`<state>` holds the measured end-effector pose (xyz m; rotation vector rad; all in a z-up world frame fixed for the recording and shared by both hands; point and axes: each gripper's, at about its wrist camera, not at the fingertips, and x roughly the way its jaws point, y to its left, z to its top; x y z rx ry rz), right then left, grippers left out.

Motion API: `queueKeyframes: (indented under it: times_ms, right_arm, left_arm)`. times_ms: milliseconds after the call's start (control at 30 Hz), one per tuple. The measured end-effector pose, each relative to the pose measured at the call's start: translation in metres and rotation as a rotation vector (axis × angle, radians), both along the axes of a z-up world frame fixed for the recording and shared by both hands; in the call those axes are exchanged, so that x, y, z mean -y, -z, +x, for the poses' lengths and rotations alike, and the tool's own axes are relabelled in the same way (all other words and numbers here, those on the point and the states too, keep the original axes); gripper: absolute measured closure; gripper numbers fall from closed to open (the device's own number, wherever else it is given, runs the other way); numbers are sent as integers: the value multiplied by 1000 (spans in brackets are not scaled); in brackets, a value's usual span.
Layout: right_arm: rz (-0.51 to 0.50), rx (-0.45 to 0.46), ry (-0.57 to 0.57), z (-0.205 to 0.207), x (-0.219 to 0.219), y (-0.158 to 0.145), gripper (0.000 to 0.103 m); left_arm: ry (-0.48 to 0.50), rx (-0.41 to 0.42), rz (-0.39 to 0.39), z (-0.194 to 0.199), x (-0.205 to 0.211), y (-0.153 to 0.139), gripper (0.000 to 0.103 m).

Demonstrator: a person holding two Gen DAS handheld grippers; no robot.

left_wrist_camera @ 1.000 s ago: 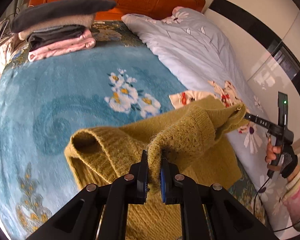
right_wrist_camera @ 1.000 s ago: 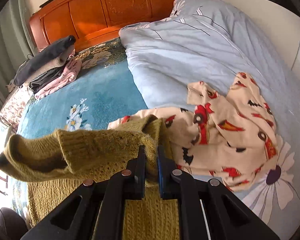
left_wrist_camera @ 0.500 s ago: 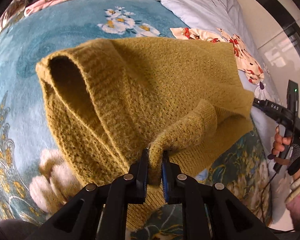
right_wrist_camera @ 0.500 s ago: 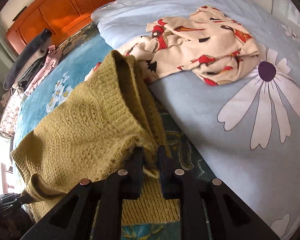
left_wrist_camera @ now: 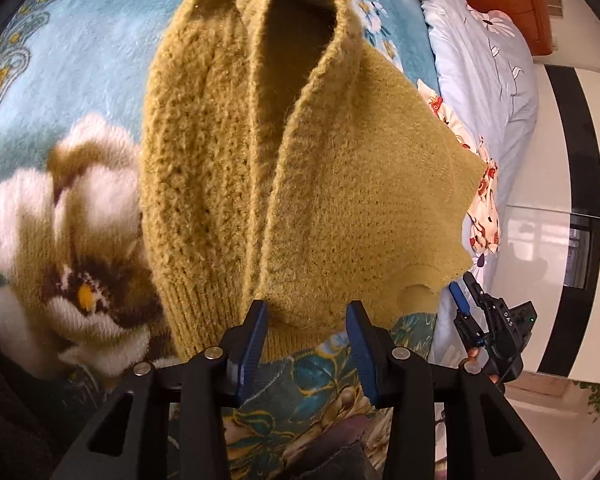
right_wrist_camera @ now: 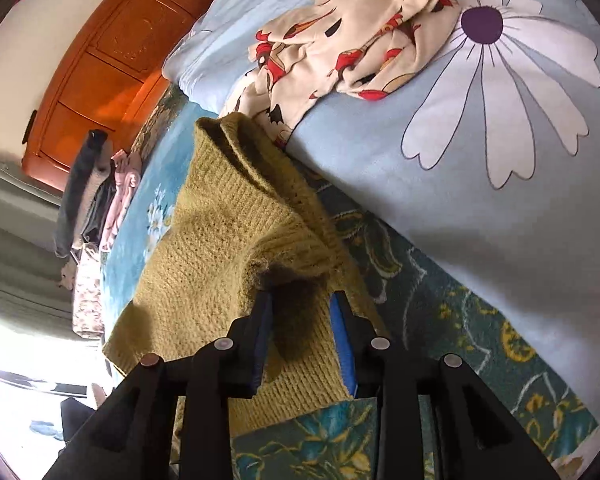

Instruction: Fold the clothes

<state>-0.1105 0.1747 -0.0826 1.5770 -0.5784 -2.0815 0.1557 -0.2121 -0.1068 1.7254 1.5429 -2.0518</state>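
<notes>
Lying folded, fuzzy ribbed mustard sweater (left_wrist_camera: 340, 184) on plush floral blanket (left_wrist_camera: 60, 80)

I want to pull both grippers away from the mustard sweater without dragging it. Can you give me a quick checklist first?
1. Left gripper released: ok, jaws have just been opening, pads stand apart, sweater edge lies loose between them.
2. Right gripper released: ok, jaws have just been opening, no pinch on the knit.
3. Sweater resting on the blue blanket: ok.
4. Fold neat: not ok, a rolled tube stands open along the top.
5. Fibres snagged on pads: cannot tell.
6. Printed garment clear of the sweater: cannot tell, edges meet.
</notes>
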Motion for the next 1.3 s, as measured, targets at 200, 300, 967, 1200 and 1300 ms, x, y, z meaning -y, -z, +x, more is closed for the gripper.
queueKeyframes:
  times_ms: [200, 300, 967, 1200, 1300]
  right_arm:
    - [-49, 41, -31, 6, 20, 7, 54]
    - [-57, 70, -15, 5, 28, 15, 54]
    - [11, 64, -78, 9, 64, 11, 87]
    - [-10, -9, -187, 17, 77, -5, 89]
    - [15, -6, -219, 17, 78, -3, 89]
  left_arm:
    - [-16, 58, -2, 1, 0, 11, 54]
    - [10, 53, 12, -7, -9, 15, 52]
    - [-60, 58, 65, -11, -5, 15, 91]
    - [8, -54, -50, -7, -3, -26, 92]
    - [17, 2, -68, 1, -1, -16, 92]
